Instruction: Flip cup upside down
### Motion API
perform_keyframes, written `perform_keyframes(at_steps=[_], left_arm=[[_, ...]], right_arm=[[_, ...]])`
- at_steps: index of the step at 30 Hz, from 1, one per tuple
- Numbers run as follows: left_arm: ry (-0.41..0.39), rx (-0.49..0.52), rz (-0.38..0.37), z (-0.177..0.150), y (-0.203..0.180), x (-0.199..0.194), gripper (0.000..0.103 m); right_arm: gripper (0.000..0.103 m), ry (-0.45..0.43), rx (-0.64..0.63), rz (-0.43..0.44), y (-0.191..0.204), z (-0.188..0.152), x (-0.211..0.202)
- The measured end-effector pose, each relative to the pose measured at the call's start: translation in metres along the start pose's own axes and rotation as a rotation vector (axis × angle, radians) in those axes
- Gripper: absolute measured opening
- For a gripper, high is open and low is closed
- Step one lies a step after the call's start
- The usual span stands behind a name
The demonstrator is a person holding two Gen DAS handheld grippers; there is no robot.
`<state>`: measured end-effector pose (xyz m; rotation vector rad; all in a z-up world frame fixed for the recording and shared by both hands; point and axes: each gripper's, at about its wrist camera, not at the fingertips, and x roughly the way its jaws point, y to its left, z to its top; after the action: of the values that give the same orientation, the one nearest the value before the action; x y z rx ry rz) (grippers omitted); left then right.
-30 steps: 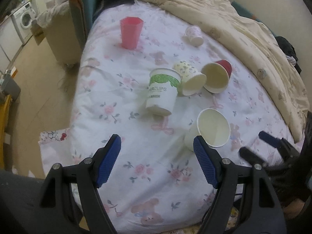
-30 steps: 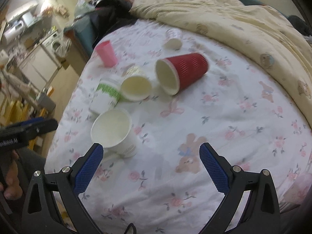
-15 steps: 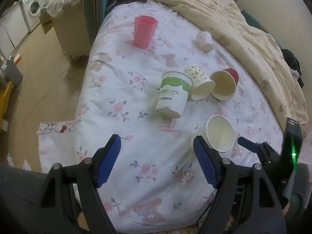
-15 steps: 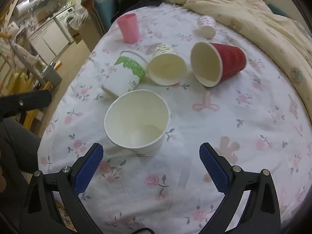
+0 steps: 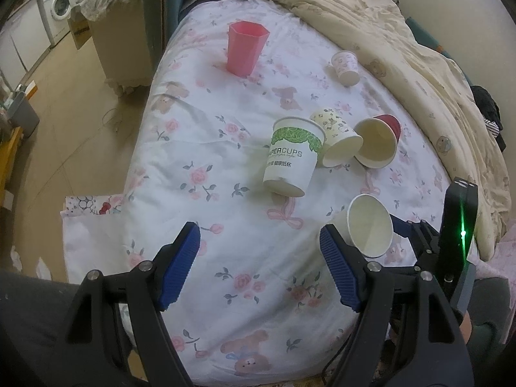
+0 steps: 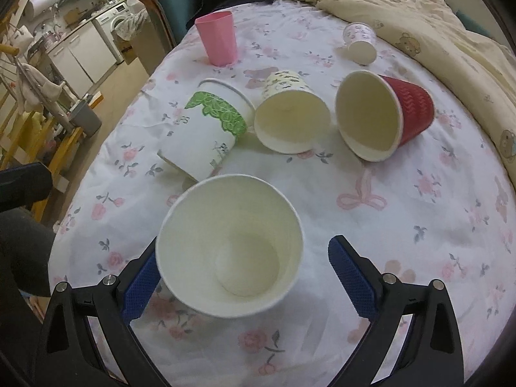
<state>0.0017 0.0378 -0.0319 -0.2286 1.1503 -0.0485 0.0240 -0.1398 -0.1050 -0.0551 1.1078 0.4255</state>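
Note:
A plain white paper cup [image 6: 229, 245] stands mouth up on the flowered bed sheet, tilted toward the camera. It sits between the open fingers of my right gripper [image 6: 243, 277], close to the left finger [image 6: 142, 285]; I cannot tell if they touch. In the left wrist view the same cup [image 5: 369, 225] is at the right, with the right gripper [image 5: 406, 229] behind it. My left gripper [image 5: 259, 267] is open and empty over the sheet near the bed's front edge.
A green-printed white cup [image 6: 206, 135], a patterned cup [image 6: 290, 119] and a red cup [image 6: 383, 116] lie on their sides mid-bed. A pink tumbler [image 6: 217, 38] and a small cup [image 6: 359, 43] are farther back. A beige quilt [image 6: 435, 16] covers the right side.
My right gripper has moved forward to the plain white cup, which now sits between its fingers. The left gripper has drawn back slightly and stays open.

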Motion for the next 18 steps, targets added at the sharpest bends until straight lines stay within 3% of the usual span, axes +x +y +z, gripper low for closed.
perform_keyframes(at_steps=[2, 4, 6, 18], left_arm=[[-0.001, 0.003, 0.000, 0.000, -0.001, 0.000, 0.074], [-0.001, 0.007, 0.002, 0.001, -0.002, 0.001, 0.074], [-0.001, 0.004, -0.003, 0.001, -0.002, 0.001, 0.074], [-0.015, 0.027, -0.005, 0.002, -0.014, 0.001, 0.074]], right_arm=[[0.097, -0.003, -0.002, 0.004, 0.001, 0.001, 0.002], [0.077, 0.007, 0.004, 0.025, 0.000, 0.002, 0.003], [0.066, 0.016, 0.008, 0.041, -0.002, 0.002, 0.002], [0.063, -0.039, 0.041, 0.152, -0.019, 0.012, -0.078]])
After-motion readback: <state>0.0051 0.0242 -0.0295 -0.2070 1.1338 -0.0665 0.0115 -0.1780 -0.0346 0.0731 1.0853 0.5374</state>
